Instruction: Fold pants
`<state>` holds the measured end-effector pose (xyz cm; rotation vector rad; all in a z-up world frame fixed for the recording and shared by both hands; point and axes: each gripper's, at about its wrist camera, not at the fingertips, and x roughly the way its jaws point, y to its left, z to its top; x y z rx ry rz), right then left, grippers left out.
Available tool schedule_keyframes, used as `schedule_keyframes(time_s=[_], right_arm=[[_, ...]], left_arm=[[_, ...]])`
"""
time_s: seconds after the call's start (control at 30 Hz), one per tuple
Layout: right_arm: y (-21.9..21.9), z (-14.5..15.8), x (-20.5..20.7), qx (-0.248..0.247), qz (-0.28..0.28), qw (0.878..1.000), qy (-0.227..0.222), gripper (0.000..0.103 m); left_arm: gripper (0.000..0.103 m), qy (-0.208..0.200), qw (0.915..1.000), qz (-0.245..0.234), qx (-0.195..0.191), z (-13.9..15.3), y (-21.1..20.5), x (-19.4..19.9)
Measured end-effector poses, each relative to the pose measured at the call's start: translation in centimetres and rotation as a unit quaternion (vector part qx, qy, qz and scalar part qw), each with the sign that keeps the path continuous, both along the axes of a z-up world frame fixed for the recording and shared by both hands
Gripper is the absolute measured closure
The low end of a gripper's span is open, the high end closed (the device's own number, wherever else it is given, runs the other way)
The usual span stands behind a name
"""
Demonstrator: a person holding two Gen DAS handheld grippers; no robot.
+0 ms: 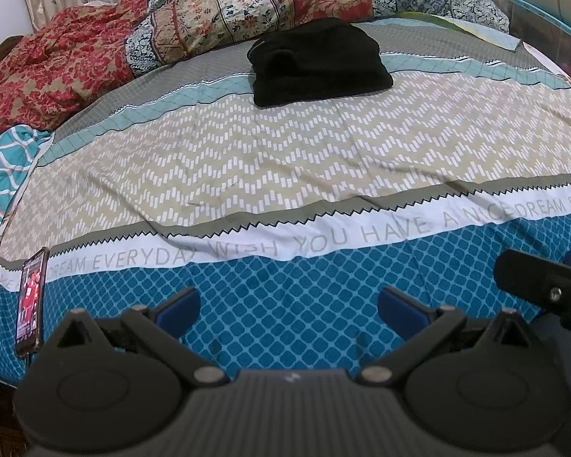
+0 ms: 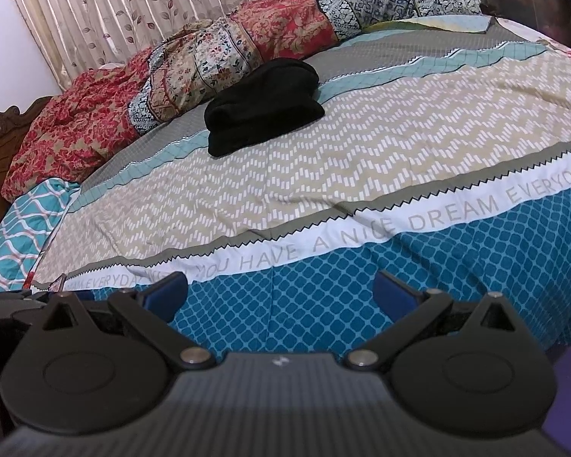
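Black pants (image 1: 318, 63) lie folded into a compact bundle on the far half of the bed, on the grey and teal bands of the bedspread (image 1: 270, 160). The right wrist view shows the same pants (image 2: 262, 104) left of centre. My left gripper (image 1: 289, 306) hangs open over the blue lattice band at the near bed edge, far from the pants, with nothing between its blue pads. My right gripper (image 2: 281, 289) is also open and empty over the same band. Part of the right gripper (image 1: 544, 285) pokes into the left wrist view at the right edge.
A phone (image 1: 32, 301) lies at the near left corner of the bed. A rumpled red and floral quilt (image 1: 194, 26) runs along the far side, in front of a curtain (image 2: 133, 7). A carved wooden headboard (image 2: 0, 141) stands at the left.
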<state>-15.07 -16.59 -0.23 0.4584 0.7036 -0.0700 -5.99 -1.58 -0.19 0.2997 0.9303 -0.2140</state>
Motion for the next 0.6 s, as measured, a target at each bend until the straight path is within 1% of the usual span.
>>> schedule_keyframes(time_s=[0.6], right_arm=[[-0.21,0.69,-0.11,-0.005,0.002,1.0,-0.01,0.0]], left_arm=[[0.0,-0.005,1.0,0.001,0.006,0.25,-0.15,-0.13]])
